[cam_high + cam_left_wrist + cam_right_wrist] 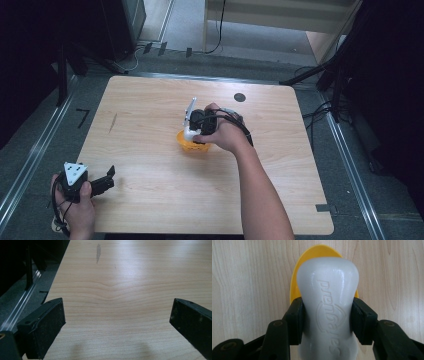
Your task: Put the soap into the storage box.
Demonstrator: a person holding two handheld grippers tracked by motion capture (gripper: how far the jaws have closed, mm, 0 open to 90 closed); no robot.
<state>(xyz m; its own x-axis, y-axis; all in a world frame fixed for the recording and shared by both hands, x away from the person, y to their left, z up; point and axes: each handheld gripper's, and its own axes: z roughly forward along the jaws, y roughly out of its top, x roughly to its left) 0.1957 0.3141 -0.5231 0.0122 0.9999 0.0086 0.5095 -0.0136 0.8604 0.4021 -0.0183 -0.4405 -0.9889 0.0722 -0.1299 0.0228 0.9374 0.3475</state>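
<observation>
- The right tongs are pinching a pale grey-white bottle-like thing, one black pad pressing into each of its sides at its narrower waist.
- The right hand is holding those tongs over the middle of the surface, and from above it is covering most of the grey-white thing, leaving a small white part showing at its left edge.
- The thing's lower end is running out of the bottom of the right gripper view, so its full shape is staying hard to judge; raised lettering is showing on its smooth, rounded face.
- A yellow bowl is sitting directly beneath it, peeking out as a bright rim behind the rounded top; whether the two are touching, I cannot tell.
- The left tongs are standing spread wide apart over bare wood, near the surface's front left corner, gripping nothing.
</observation>
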